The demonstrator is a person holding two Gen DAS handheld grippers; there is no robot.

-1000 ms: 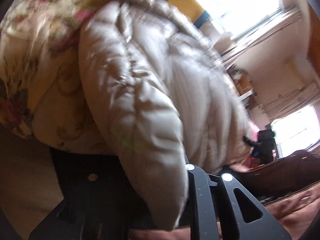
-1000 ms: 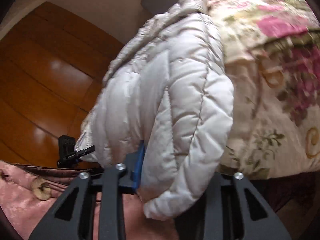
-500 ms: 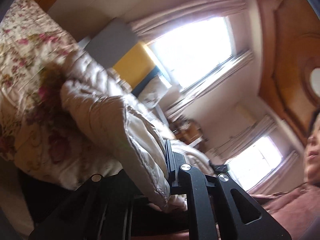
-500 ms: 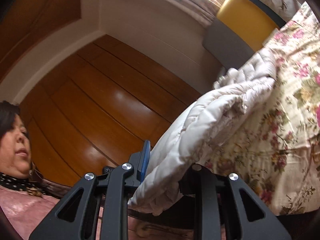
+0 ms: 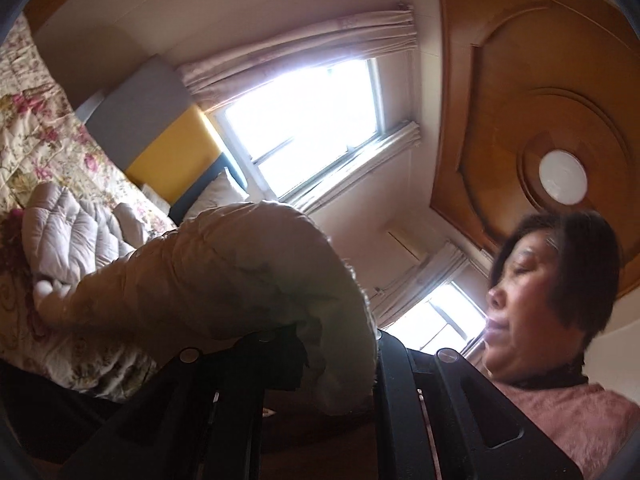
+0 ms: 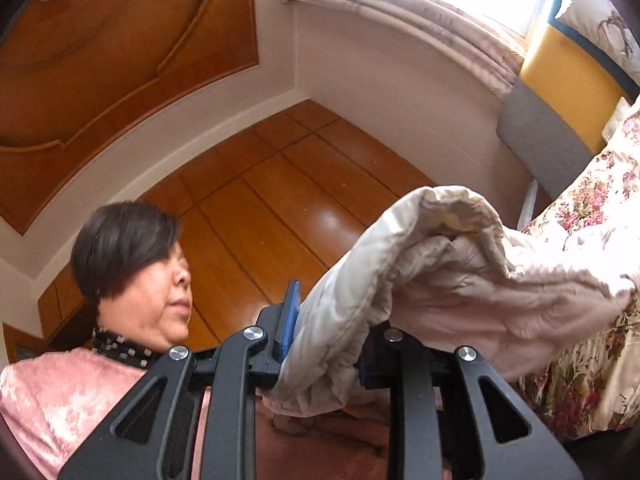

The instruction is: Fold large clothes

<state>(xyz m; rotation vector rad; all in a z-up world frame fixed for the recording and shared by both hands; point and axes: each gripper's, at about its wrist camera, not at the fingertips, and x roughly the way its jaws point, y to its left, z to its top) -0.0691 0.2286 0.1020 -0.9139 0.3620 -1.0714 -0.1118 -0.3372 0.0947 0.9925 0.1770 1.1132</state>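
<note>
A pale quilted puffer jacket (image 5: pixel 224 280) is lifted off the floral bedspread (image 5: pixel 44 140). My left gripper (image 5: pixel 320 344) is shut on one edge of the jacket, which bulges over the jaws; the rest of it trails down to the bed at the left (image 5: pixel 68 236). My right gripper (image 6: pixel 324 336) is shut on another edge of the same jacket (image 6: pixel 440 280), which stretches right toward the bedspread (image 6: pixel 592 208). Both grippers are tilted upward toward the ceiling.
The person in a pink top shows in both views (image 5: pixel 552 288) (image 6: pixel 136 280), close behind the grippers. A yellow and grey headboard (image 5: pixel 160 120), a pillow (image 5: pixel 216 196) and bright windows (image 5: pixel 308 128) lie beyond the bed. The wooden ceiling (image 6: pixel 120 40) fills the rest.
Both grippers have lifted and tipped upward with the jacket held. The views swung from the bed to the ceiling, windows and person. The jacket's held edge has risen off the bed.
</note>
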